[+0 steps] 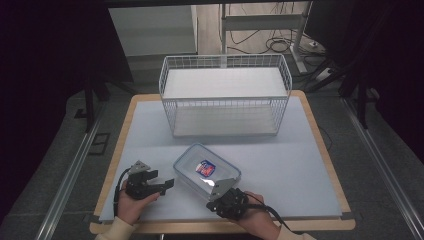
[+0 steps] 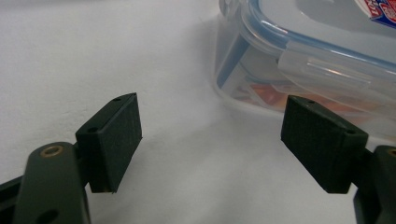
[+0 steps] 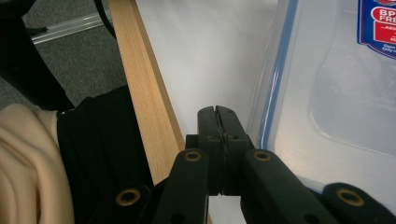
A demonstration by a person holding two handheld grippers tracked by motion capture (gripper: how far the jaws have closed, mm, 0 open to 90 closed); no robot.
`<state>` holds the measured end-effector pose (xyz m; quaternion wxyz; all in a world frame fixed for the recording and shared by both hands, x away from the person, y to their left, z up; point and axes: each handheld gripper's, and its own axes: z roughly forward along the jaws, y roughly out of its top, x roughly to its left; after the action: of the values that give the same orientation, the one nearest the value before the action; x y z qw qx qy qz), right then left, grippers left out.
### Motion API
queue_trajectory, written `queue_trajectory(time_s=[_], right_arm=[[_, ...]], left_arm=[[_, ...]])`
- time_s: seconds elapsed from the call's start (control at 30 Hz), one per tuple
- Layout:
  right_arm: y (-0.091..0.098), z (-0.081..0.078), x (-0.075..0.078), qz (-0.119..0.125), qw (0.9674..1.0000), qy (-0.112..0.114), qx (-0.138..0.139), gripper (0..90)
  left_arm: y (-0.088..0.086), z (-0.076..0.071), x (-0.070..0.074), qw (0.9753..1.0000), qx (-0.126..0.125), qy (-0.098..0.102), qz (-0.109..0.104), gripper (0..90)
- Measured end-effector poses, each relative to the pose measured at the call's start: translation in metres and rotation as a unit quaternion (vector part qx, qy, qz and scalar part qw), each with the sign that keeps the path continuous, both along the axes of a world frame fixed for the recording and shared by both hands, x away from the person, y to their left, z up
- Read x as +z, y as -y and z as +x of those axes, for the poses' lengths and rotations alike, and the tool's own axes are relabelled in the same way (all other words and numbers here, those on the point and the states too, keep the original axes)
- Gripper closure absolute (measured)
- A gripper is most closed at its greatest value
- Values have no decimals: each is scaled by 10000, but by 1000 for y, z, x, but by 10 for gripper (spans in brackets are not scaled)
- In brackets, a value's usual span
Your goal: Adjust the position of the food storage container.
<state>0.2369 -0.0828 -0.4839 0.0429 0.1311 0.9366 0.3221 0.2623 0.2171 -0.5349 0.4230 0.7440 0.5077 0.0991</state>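
Observation:
A clear plastic box (image 1: pixel 206 170) with a blue-sealed lid and a red and blue sticker lies flat on the table's near middle. My left gripper (image 1: pixel 166 186) rests low on the table just left of the box, open. In the left gripper view its jaws stand wide apart (image 2: pixel 210 135), and the box's side with a lid latch (image 2: pixel 303 60) lies ahead and to the right. My right gripper (image 1: pixel 212 197) sits at the box's near corner. Its jaws are pressed together (image 3: pixel 218 112) right beside the lid's blue rim (image 3: pixel 327 93), with nothing visible between them.
A white wire basket (image 1: pixel 225 57) stands at the back of the pale mat (image 1: pixel 280 170). The table's wooden front edge (image 3: pixel 140 79) runs close beside my right gripper. A cream sleeve (image 3: pixel 23 163) and a dark shape beside it lie beyond that edge.

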Motion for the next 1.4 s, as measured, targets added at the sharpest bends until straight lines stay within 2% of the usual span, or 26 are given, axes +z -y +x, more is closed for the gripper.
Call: queue_trajectory(time_s=[0.23,0.4,0.73,1.13,1.4], right_arm=[[4,-1,-2,-28,10000,8,-27,900],[18,0,-3,-27,9997,35,-248,900],[34,7,-3,-2,9987,104,-499,900],[55,18,-1,35,9961,200,-858,900],[71,32,0,101,9935,196,-1115,900]], left_arm=[[0,0,0,10000,-42,-21,17,200],[0,0,0,10000,-49,-26,26,199],[0,0,-1,10000,-50,-28,26,200],[0,0,-1,10000,-55,-60,10,199],[1,0,-1,10000,-65,-54,16,199]])
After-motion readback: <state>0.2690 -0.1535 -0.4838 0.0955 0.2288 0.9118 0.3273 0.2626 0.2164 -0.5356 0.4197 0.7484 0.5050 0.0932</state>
